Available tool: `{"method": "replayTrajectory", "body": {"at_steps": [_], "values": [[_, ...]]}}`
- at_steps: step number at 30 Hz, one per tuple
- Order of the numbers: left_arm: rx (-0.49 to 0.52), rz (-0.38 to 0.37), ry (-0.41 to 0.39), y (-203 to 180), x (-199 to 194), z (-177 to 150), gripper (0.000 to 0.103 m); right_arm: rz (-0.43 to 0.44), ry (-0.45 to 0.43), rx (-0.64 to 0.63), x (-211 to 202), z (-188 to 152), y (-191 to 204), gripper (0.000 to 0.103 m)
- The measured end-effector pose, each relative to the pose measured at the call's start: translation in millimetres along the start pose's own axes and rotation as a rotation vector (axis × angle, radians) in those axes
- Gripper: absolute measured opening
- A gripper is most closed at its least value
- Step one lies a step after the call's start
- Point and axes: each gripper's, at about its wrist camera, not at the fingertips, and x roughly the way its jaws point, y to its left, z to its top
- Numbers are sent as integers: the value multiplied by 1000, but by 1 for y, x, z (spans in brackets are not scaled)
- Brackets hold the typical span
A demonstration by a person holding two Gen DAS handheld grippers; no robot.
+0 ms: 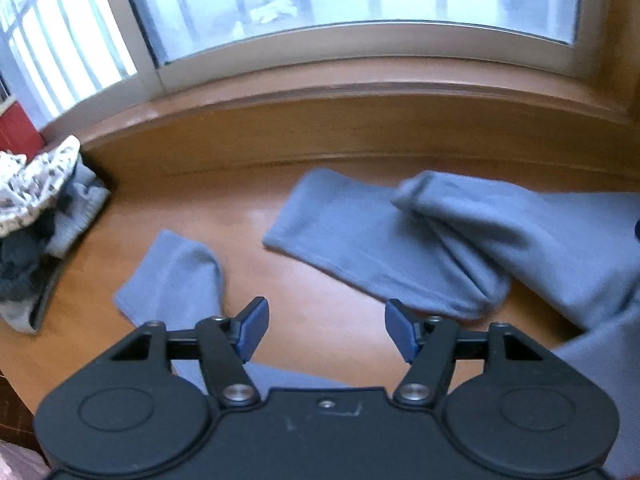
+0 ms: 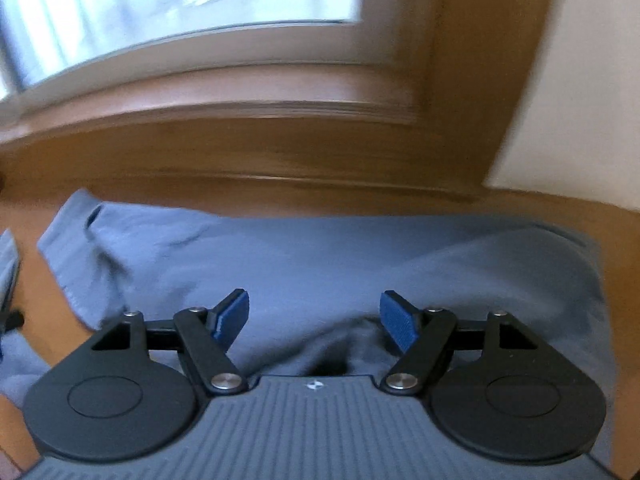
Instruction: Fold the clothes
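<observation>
left wrist view, left to right: a pile (image 1: pixel 36 216) of mixed laundry, one piece white and patterned, lay at the table's far left. a cuff (image 1: pixel 176 276) of the blue garment (image 1: pixel 400 240) lay flat just beyond the left gripper (image 1: pixel 326 330), whose jaws stood spread with nothing between them, above bare table (image 1: pixel 240 208). right of it a sleeve, doubled over itself, ran diagonally toward the body cloth at the frame's right edge. behind all ran a wooden sill (image 1: pixel 340 96) and a window.

right wrist view: the garment's broad body (image 2: pixel 340 256) covered the table before the sill, one thick edge rolled up at its left. the right gripper (image 2: pixel 314 316) hung over it, jaws spread, pinching nothing; its ribbed blue pads (image 2: pixel 400 320) were clear of the cloth.

handling, as judged: the fabric looked a soft, matte, fleece-like knit, limp and light, neither slippery nor fragile. it would sag and drag when lifted. the hemmed cuff and the seamed edges seemed the firmest places to pinch.
</observation>
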Motion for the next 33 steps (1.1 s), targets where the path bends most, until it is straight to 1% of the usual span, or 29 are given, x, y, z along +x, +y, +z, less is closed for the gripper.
{"method": "replayTrajectory", "body": {"at_steps": [2,4,5,8,13,16,18,20,23,26,27,30,31,33], "values": [[6,16,4,2,7,12,63,56,1,-40,9,5,13,75],[23,28,-9,6,12,20,64,106,-6,-81,18,7,29,75],[34,32,-11,8,14,23,64,119,-6,-105,23,8,37,75],[65,31,-3,17,26,31,66,125,12,-148,35,7,63,75],[110,-17,12,33,54,40,67,144,27,-186,44,5,100,75],[153,-73,28,45,75,46,67,126,24,-161,48,6,119,75],[188,-87,20,53,86,50,67,125,20,-124,50,5,131,75],[217,-99,13,62,98,55,68,136,-5,-80,51,4,141,75],[246,-139,38,72,122,59,68,99,-35,-58,55,0,159,75],[279,-176,69,71,140,61,68,16,-36,-89,65,-5,177,75],[296,-200,77,67,144,60,68,-11,-25,-105,70,-7,182,75],[344,-265,61,56,142,56,68,-87,0,-119,80,-10,190,75],[361,-297,62,51,141,55,68,-110,6,-121,83,-11,193,75],[376,-352,70,44,139,52,70,-129,15,-121,87,-12,193,75]]}}
